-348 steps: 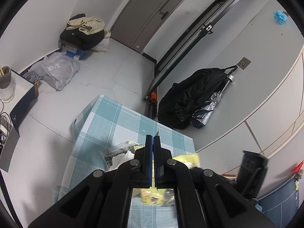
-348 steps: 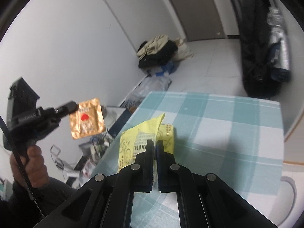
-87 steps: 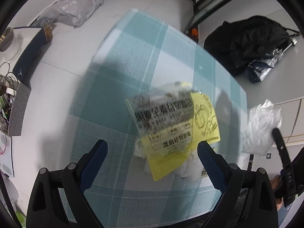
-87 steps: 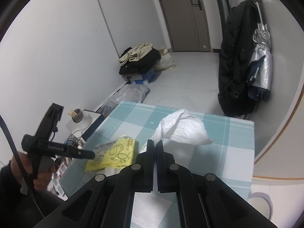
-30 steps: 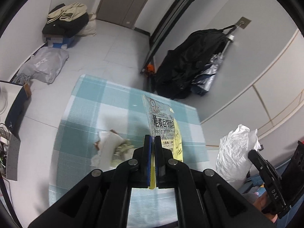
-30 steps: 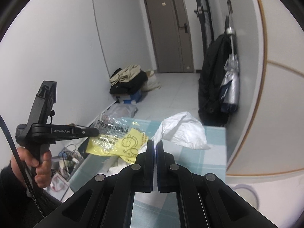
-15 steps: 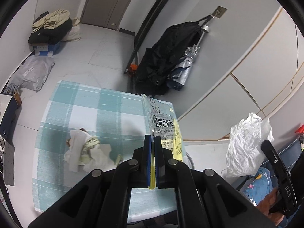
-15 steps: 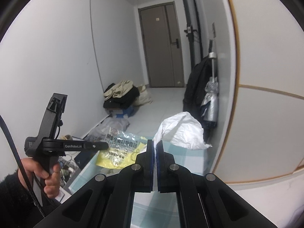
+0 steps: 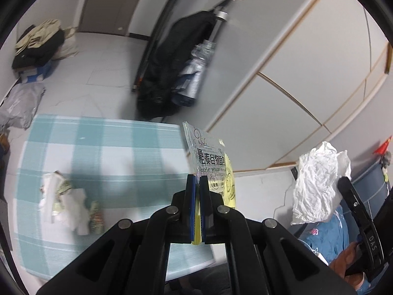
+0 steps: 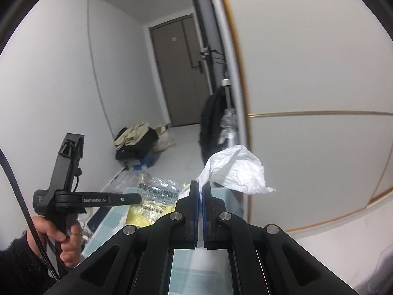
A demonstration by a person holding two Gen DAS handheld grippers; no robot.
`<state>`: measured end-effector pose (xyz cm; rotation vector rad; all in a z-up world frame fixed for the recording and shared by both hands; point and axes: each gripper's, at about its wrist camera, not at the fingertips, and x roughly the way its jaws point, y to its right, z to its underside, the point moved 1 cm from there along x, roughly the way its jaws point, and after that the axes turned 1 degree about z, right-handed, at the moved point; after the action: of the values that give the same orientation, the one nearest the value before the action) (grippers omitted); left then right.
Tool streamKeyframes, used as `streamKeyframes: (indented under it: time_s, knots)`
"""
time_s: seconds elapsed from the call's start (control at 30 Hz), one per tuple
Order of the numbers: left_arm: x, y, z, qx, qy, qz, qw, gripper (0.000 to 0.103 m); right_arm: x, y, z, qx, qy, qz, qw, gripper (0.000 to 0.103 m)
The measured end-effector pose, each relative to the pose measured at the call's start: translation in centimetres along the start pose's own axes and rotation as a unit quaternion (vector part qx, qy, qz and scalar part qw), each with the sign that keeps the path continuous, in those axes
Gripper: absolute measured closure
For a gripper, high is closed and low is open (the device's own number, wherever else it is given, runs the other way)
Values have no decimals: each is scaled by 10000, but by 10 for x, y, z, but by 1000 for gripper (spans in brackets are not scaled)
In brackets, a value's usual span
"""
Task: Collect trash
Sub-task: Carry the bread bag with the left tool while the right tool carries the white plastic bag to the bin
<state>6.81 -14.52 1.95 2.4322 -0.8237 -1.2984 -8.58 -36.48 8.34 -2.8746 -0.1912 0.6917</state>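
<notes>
My left gripper (image 9: 195, 179) is shut on a clear and yellow printed wrapper (image 9: 211, 164), lifted above the right edge of the teal checked table (image 9: 118, 142). From the right wrist view the same wrapper (image 10: 157, 194) hangs from the left gripper (image 10: 137, 198), held in a person's hand (image 10: 66, 243). My right gripper (image 10: 201, 186) is shut on a crumpled white plastic bag (image 10: 233, 169), raised in the air; the bag (image 9: 316, 184) also shows at the right of the left wrist view. Crumpled tissues and small wrappers (image 9: 66, 199) lie on the table's left part.
A black bag with a silver umbrella (image 9: 176, 73) hangs on the white wall by the door frame. Clothes piled on a box (image 9: 36, 46) and a grey plastic bag (image 9: 19, 103) sit on the tiled floor. Blue patterned fabric (image 9: 326, 236) lies below the white bag.
Both grippers rose and swung right, away from the table, each keeping its hold. The table and the tissues slid left in the left wrist view; the wall now fills more of both views.
</notes>
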Motion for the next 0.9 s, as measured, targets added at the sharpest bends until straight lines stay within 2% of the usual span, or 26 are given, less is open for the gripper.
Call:
streamKeyframes:
  time_s: [0.33, 0.53, 0.9]
  knots:
    - [44, 60, 4, 470, -290, 246, 9982, 103, -10, 72, 15, 393, -139, 428, 9982, 101]
    - [79, 88, 12, 876, -487, -19, 9950, 103, -2, 106, 36, 578, -348, 579, 9960, 101]
    - [152, 109, 33, 1366, -1001, -337, 9850, 103, 41, 182, 89, 1298, -1117, 723, 9826, 101]
